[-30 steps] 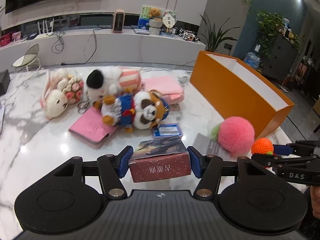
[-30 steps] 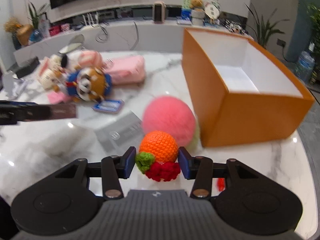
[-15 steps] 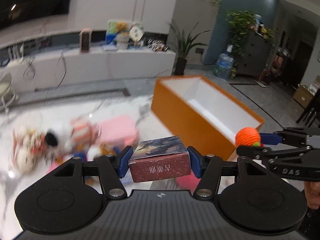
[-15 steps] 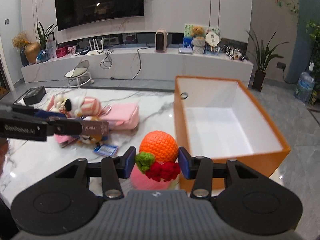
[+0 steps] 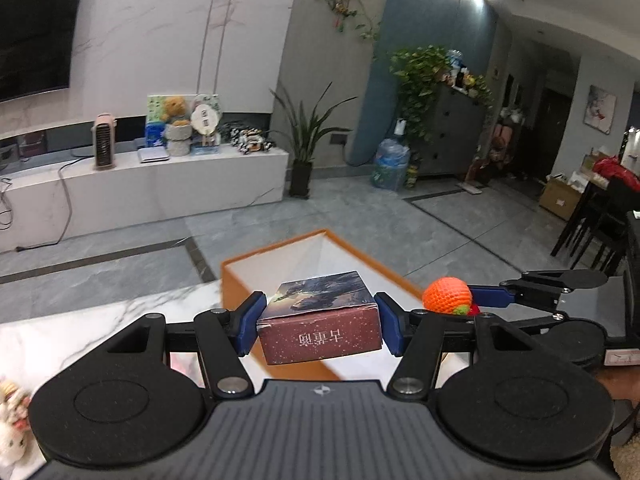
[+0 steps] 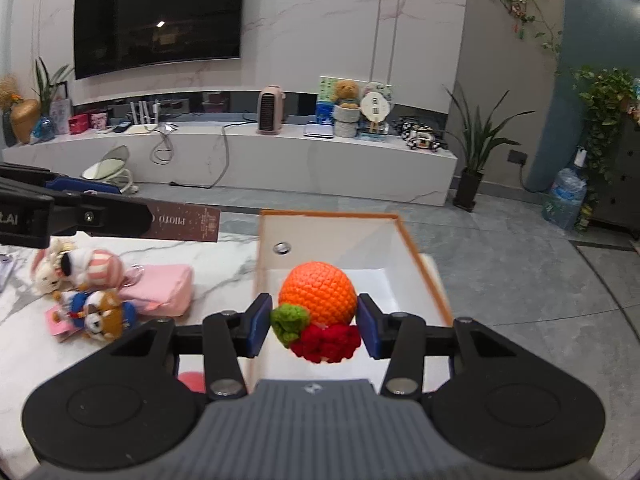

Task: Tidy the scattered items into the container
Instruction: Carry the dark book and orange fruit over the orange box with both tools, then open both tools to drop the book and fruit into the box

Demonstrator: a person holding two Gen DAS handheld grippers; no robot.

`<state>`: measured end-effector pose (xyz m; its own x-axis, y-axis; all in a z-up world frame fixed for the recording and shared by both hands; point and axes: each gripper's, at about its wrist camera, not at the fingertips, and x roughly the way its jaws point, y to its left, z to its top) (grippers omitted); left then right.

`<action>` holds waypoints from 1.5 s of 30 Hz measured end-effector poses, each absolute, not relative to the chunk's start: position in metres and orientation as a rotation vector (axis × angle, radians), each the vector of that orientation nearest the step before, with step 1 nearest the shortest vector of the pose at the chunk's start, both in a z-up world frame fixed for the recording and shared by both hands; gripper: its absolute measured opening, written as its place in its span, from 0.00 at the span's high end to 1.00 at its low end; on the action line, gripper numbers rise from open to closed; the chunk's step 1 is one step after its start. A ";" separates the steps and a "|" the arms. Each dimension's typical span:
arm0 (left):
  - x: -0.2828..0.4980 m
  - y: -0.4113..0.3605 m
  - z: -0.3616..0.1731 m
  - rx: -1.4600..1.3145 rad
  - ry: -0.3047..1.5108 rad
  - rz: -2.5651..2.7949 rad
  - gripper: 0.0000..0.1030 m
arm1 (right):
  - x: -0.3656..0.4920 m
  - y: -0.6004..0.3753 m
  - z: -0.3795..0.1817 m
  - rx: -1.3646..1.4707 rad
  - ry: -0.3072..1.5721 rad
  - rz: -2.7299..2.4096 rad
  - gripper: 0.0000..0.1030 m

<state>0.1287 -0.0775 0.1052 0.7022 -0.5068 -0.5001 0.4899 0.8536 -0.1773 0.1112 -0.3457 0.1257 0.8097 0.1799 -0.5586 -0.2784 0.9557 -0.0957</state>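
Observation:
My left gripper [image 5: 319,326] is shut on a small dark-red box [image 5: 320,338] with white characters and holds it in the air over the near left wall of the orange container [image 5: 236,280]. My right gripper [image 6: 314,326] is shut on an orange crochet ball [image 6: 318,296] with green and red tufts, held above the container's white inside [image 6: 360,244]. The ball also shows in the left wrist view [image 5: 447,295], to the right of the box. The box also shows in the right wrist view [image 6: 186,224], at the left.
On the marble table [image 6: 224,256] left of the container lie a pink pouch [image 6: 166,288], a raccoon plush [image 6: 102,314], a striped plush [image 6: 90,266] and a rabbit plush [image 6: 44,276]. A pink pom-pom [image 6: 192,382] peeks out below my right gripper. The table edge lies beyond the container.
Both grippers have risen and moved towards the container with their loads. The left view has swung right, away from the toys, and the box and ball now hang over the container.

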 end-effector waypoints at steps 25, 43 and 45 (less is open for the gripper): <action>0.194 -0.114 0.047 -0.113 0.694 -0.669 0.34 | 0.176 -0.377 0.071 -0.122 0.788 0.178 0.52; 0.196 -0.134 0.011 -0.056 0.793 -0.684 0.33 | 0.181 -0.373 0.054 -0.158 0.871 0.217 0.52; 0.194 -0.135 0.013 -0.051 0.792 -0.686 0.34 | 0.181 -0.372 0.053 -0.161 0.875 0.220 0.52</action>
<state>0.1938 -0.1354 0.0127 0.4999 -0.5849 -0.6387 0.5484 0.7846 -0.2893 0.1811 -0.3724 0.0532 0.6210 0.1247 -0.7739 -0.2563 0.9653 -0.0502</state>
